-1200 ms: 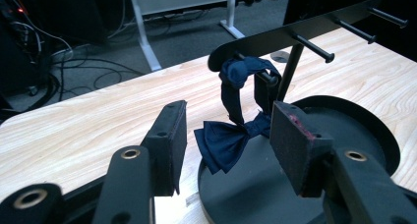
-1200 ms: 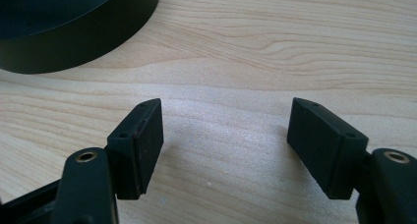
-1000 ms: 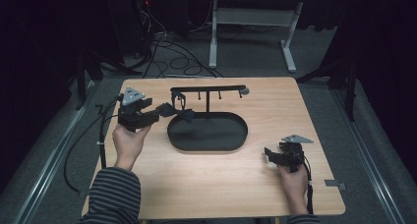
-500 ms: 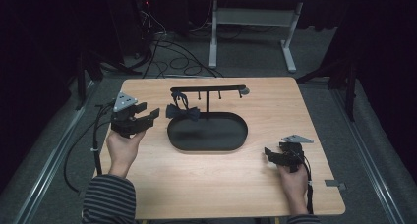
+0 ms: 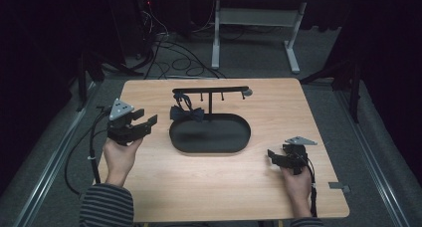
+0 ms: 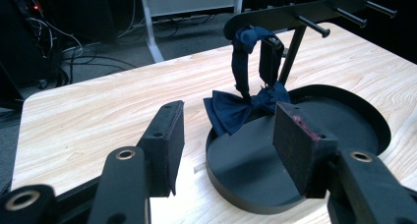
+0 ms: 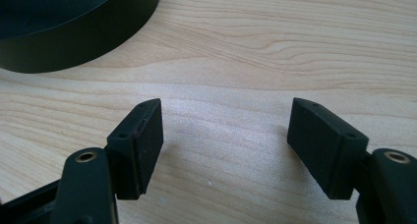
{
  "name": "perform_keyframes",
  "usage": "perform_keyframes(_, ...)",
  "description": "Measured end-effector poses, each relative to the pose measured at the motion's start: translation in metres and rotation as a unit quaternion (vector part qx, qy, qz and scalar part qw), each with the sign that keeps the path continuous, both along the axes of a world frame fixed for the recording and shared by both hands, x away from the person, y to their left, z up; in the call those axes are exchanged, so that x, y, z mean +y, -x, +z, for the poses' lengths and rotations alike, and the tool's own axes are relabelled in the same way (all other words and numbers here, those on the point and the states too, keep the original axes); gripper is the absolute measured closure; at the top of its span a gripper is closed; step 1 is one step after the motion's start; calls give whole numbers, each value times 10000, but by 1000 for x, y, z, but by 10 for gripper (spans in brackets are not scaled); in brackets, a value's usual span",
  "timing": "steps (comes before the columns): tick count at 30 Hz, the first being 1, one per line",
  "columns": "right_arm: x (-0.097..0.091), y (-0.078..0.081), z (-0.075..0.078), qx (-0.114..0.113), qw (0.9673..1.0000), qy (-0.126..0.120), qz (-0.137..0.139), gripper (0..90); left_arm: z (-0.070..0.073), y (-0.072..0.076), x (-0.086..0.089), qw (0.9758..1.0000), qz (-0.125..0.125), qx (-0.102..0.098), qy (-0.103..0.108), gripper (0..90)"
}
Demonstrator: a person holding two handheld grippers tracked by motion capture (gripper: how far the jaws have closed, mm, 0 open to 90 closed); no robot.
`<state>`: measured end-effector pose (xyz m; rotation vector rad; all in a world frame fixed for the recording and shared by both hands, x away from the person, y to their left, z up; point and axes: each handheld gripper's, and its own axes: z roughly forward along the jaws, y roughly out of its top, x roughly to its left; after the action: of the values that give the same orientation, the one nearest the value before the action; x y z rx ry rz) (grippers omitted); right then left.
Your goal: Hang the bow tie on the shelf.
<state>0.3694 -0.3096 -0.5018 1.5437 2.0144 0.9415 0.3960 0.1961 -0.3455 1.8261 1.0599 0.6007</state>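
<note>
High view: the navy fabric bow tie (image 5: pixel 186 113) already hangs by its strap from the left end of the black metal peg rack (image 5: pixel 211 91), near the far edge of the light wooden table (image 5: pixel 224 187) — hanging looks done. Left gripper (image 5: pixel 143 123) sits toward the left edge, right gripper (image 5: pixel 277 157) by the near right corner.

Left gripper view: jaws well apart, empty, the bow tie over the black oval tray (image 6: pixel 344 111) rim.

Right gripper view: jaws wide, nothing held — just pulling clear is left, I'd say.

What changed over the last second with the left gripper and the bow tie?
The left gripper backed away from the bow tie toward the table's left edge, jaws open and empty. The bow tie stayed hanging on the stand; the right gripper kept still.
</note>
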Motion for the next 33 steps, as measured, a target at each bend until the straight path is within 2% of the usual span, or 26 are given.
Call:
perform_keyframes(9,0,0,0,2,10000,2,-2,310,-1,9,7,10000,66,-30,67,463)
perform_keyframes(14,0,0,0,1,10000,4,-1,309,-3,12,8,10000,61,-20,23,463)
perform_keyframes(20,0,0,0,2,10000,3,-1,309,-3,17,11,9999,85,-29,114,462)
perform_keyframes(33,0,0,0,2,10000,2,-1,309,-13,25,14,9998,117,27,169,459)
